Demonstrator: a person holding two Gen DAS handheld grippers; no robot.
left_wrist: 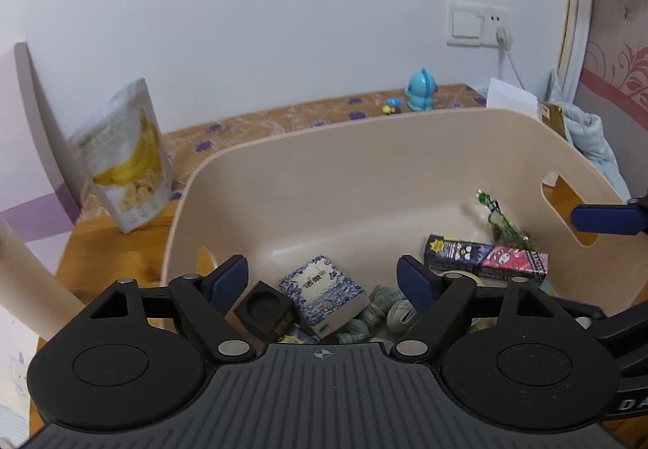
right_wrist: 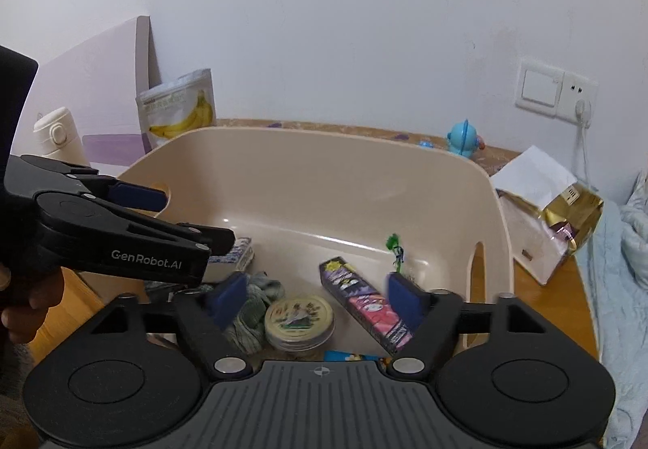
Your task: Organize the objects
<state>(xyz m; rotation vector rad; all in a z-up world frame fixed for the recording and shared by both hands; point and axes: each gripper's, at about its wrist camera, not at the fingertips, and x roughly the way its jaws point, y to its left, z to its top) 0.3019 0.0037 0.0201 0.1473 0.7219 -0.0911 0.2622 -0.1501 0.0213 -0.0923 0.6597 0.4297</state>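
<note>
A beige plastic bin [left_wrist: 364,173] [right_wrist: 324,173] stands on the wooden table. It holds a blue-and-white tissue pack [left_wrist: 324,293], a black cube box [left_wrist: 263,311], green-grey socks [right_wrist: 251,311], a round tin [right_wrist: 299,317], a long purple-and-pink cartoon box [left_wrist: 486,260] [right_wrist: 364,299] and a green candy wrapper [left_wrist: 502,222]. My left gripper [left_wrist: 324,279] is open and empty over the bin's near left side; it also shows in the right wrist view [right_wrist: 190,218]. My right gripper [right_wrist: 316,297] is open and empty above the tin.
A banana chip pouch [left_wrist: 129,157] [right_wrist: 180,111] stands left of the bin. A blue toy figure [left_wrist: 421,88] [right_wrist: 461,137] is at the table's back. A gold-and-white bag [right_wrist: 546,214] and blue cloth [right_wrist: 619,267] lie right. A white bottle [right_wrist: 56,137] stands left.
</note>
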